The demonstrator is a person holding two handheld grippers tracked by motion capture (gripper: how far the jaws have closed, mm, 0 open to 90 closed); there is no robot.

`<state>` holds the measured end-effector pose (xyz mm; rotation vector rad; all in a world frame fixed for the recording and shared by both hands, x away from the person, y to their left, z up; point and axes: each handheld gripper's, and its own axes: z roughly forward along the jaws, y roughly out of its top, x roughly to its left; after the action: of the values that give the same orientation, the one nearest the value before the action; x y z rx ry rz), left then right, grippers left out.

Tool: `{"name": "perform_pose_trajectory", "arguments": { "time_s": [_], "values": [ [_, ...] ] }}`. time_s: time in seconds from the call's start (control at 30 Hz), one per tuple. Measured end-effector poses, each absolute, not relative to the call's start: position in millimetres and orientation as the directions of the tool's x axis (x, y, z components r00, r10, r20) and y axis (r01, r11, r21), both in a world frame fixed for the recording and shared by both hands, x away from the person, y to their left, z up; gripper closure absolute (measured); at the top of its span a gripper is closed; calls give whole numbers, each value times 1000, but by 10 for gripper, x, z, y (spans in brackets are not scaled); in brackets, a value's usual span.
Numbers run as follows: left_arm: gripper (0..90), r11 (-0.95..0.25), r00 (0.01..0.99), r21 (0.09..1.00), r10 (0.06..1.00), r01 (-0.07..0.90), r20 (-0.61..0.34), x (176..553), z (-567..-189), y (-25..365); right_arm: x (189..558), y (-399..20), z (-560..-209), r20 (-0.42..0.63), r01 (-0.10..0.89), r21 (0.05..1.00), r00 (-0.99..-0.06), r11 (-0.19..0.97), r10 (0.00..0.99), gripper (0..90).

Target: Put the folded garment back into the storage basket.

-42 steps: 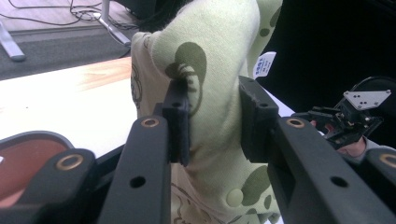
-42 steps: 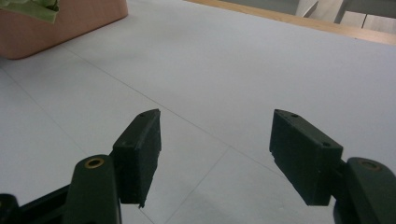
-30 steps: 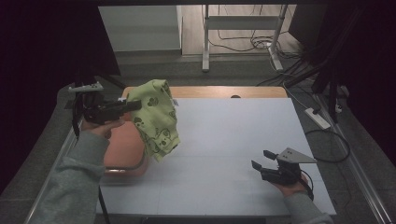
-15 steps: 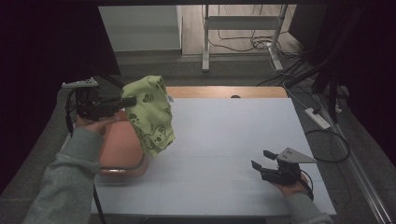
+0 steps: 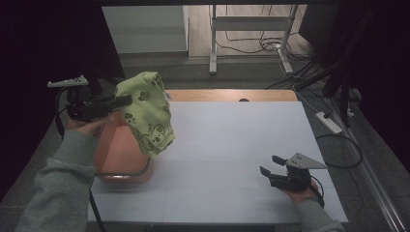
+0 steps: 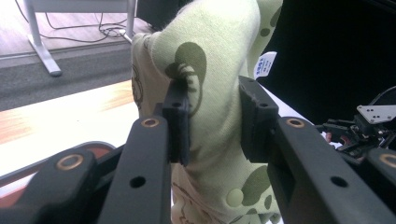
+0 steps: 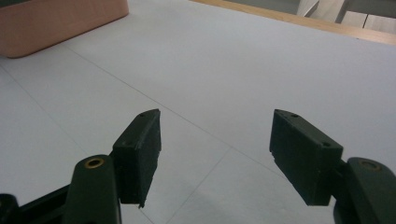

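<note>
A light green cloth with dark printed figures hangs from my left gripper, which is shut on its upper part above a pink basket at the table's left edge. In the left gripper view both pads press the bunched cloth from either side, and a white label sticks out behind it. My right gripper rests low near the table's front right, open with nothing between its fingers; bare white table lies under it.
The white table has a wooden strip along its far edge. The pink basket's corner appears at the far left in the right gripper view. Cables and a metal stand lie on the floor beyond the table.
My left gripper has lifted the green cloth higher above the pink basket, so less of the cloth hangs toward the table. The right gripper has stayed where it was.
</note>
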<state>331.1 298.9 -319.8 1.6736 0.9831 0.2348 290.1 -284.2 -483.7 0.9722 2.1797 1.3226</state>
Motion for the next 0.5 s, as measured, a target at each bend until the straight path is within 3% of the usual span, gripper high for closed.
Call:
{"name": "perform_pose_trajectory", "arguments": {
  "time_s": [0.5],
  "values": [
    [681, -13, 609, 874, 722, 486, -328, 3274, -3233, 3168, 2907, -2839, -4840, 12, 353, 884, -672, 306, 740, 343]
  ]
}}
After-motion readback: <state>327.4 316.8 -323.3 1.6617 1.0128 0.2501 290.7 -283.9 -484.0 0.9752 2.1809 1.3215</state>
